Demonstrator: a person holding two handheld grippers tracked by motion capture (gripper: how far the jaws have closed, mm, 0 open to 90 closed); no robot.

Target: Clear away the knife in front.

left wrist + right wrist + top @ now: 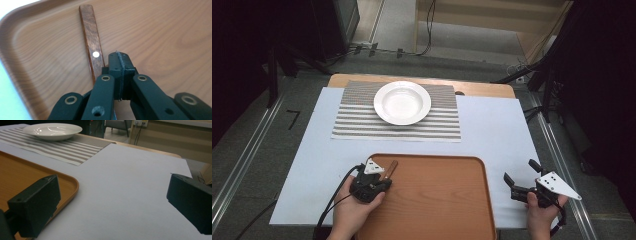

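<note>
L claw (pixel 117 58) pressed together | wooden handle (pixel 91 42) lower end hidden | R claw (pixel 520 176) spread

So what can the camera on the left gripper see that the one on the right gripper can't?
The left gripper view has a dark wooden handle with a pale rivet, lying on the tray beside its own shut jaws. The right gripper view has the white bowl on the striped placemat, the pale table cover, and its own open jaws. Both share the wooden tray.
</note>
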